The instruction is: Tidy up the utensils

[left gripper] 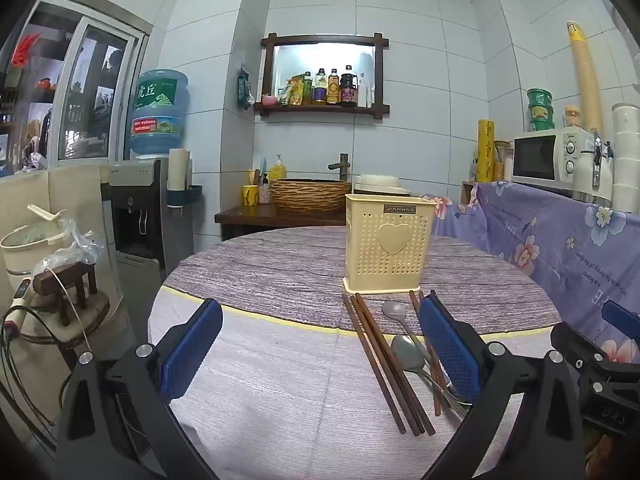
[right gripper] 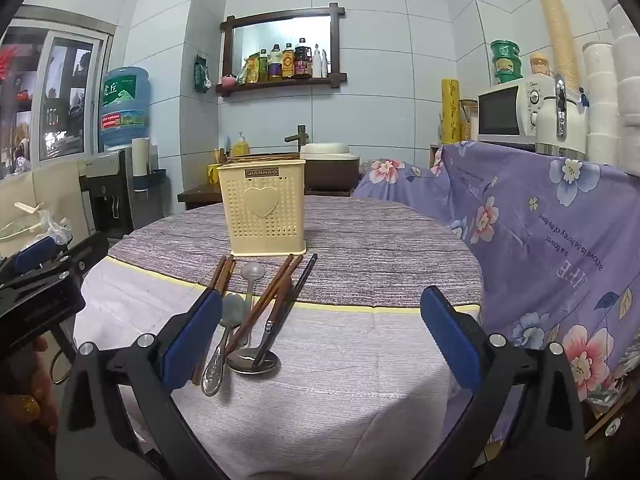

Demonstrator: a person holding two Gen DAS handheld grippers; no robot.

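Chopsticks (right gripper: 264,300) and spoons (right gripper: 253,361) lying lengthwise toward upright cream holder (right gripper: 264,210), both claws (left gripper: 320,352) (right gripper: 320,340) spread wide, empty

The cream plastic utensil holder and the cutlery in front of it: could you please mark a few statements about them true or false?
1. The cream perforated plastic utensil holder stands upright on the round table. True.
2. The brown wooden chopsticks are already inside the holder. False: they lie on the cloth in front of it.
3. The left gripper has its jaws shut on a metal spoon. False: its jaws are open and hold nothing.
4. The right gripper is open and empty. True.
5. A white microwave stands to the right, beyond the table. True.
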